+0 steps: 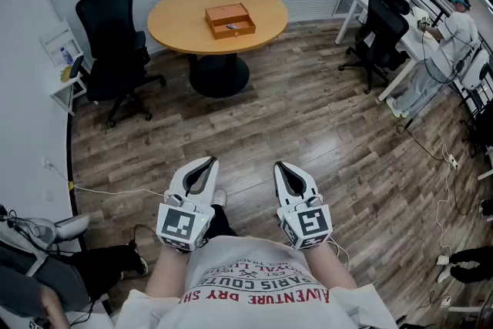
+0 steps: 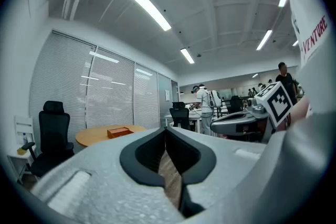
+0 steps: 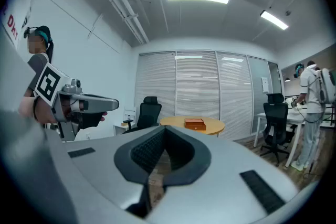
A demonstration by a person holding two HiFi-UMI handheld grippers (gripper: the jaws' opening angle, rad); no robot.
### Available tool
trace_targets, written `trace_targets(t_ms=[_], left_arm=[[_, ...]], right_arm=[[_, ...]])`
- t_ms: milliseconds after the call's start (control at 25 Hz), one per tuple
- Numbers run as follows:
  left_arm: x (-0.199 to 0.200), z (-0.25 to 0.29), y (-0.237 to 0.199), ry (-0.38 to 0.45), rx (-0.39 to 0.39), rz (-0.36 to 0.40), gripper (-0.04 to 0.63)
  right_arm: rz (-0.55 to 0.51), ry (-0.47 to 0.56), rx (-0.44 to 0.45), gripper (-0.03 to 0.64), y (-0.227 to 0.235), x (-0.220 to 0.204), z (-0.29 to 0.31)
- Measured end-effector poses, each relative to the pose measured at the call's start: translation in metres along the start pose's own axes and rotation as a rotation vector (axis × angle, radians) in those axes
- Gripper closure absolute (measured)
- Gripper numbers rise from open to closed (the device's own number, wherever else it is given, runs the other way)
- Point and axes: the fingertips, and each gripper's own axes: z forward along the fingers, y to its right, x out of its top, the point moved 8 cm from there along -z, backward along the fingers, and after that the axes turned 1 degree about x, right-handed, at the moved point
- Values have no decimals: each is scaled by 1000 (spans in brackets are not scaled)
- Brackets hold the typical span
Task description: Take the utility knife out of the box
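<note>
Both tongs pressed together, empty — left tongs (image 1: pixel 209 162) beside right tongs (image 1: pixel 280 166), held level, pointing forward.

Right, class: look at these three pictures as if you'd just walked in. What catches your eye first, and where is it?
Two white grippers dominate the foreground of the head view, the left gripper and the right gripper side by side, both shut and empty. Across the wood floor stands a round table with an orange box on it, and a black office chair to its left.
</note>
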Motion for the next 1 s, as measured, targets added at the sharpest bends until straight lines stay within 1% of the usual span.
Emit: trace_targets(t_ms=[240,560,680,800,1000], left_arm=[[-12,7,-5,-10,-5,-7,584],[-18,13,-5,-33,-10,-17,584],[-23,16,-8,-41,0,-25,584],[-26,23,-14,-31,16,-31,584],[-38,48,-38,-56,19,-59,584]], right_arm=[[0,1,7,611,5,-2,8],[17,-12,5,609,8,-7,12],[16,-8,0,609,9,-9,15],[23,-16,-2,609,12,-13,23],[34,-31,-22,609,24,-17,55]])
